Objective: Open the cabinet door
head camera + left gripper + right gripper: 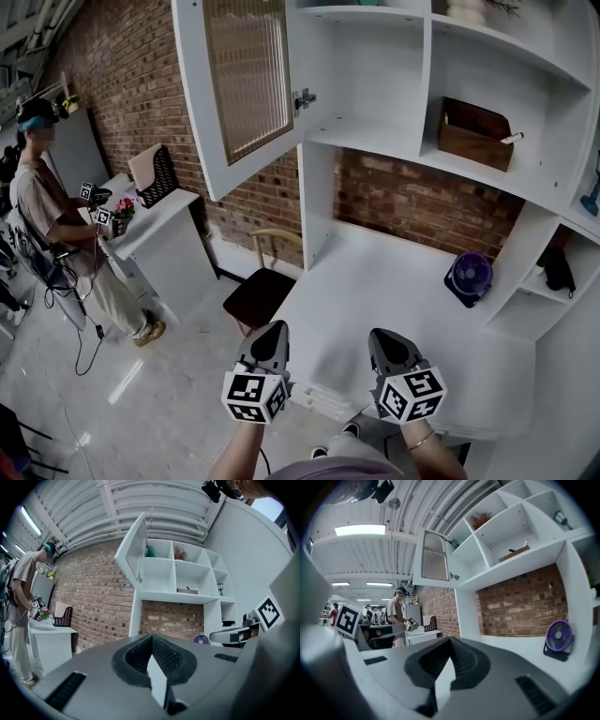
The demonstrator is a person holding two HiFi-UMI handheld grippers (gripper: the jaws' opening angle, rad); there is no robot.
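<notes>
White-framed ribbed-glass cabinet door (246,80) stands swung open, top-left of white wall shelf unit (370,131).
L gripper (271,328) & R gripper (382,335) well below shelf unit, both w/ jaws closed together, empty.

**How the person's gear looks**

The left gripper (271,328) and the right gripper (381,335) are dark grey with pointed tips. Each has a white cube (255,396) with black square marks. Their pads (168,656) are black and bumpy. A thin bracelet (420,441) goes round the right wrist.
</notes>
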